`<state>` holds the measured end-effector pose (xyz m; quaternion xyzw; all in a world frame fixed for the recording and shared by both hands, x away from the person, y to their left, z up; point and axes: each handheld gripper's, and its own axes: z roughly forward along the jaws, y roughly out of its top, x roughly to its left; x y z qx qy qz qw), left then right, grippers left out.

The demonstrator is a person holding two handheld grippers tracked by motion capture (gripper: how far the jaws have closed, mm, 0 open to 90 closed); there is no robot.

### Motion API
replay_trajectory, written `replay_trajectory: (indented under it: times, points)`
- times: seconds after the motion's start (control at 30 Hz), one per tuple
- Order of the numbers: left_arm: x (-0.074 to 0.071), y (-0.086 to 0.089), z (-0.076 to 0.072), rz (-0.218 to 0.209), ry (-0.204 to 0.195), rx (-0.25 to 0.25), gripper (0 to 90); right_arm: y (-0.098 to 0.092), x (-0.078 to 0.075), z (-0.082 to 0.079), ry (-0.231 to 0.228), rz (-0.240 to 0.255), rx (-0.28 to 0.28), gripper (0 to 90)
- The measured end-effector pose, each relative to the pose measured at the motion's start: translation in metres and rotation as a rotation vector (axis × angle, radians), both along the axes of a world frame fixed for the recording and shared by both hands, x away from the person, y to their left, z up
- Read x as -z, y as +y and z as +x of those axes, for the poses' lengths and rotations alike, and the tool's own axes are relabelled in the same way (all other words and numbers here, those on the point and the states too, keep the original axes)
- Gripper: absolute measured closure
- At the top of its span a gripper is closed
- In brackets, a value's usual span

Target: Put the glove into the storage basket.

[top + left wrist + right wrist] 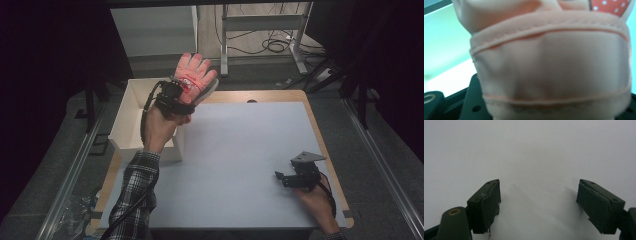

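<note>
Pink glove above white bin

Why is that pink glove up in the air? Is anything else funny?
The pink glove isn't lying down: the left gripper grips it by its cuff above the white box. The right gripper rests open and empty. Nothing looks spilled or broken.

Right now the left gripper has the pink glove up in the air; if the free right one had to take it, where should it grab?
Probably the fingers of the glove. They fan upward, clear of the left gripper, which is clamped on the cuff. The right gripper, open over the table, would likely come from the right side of the high view, away from the white bin.
</note>
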<state>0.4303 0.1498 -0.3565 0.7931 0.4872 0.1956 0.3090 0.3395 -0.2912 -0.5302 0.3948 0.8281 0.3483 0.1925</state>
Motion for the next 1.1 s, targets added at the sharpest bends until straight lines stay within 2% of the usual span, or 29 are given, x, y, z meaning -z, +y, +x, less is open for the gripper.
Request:
replay_trajectory:
  times: [0.13,0.6,0.87,1.1]
  points:
    - [0.001,0.015,-0.001,-0.013,-0.006,-0.042,43.6,0.000,0.000,0.000,0.000,-0.001,0.000,19.6]
    - [0.015,0.057,-0.002,0.003,-0.007,-0.179,42.7,0.000,0.000,0.000,-0.002,-0.004,0.001,19.6]
    - [0.034,0.073,0.001,-0.001,0.023,-0.239,42.1,0.000,0.000,0.000,-0.001,-0.004,0.001,19.6]
    - [0.055,0.077,0.008,-0.005,0.043,-0.271,41.6,0.000,0.000,0.000,-0.002,-0.004,0.001,19.6]
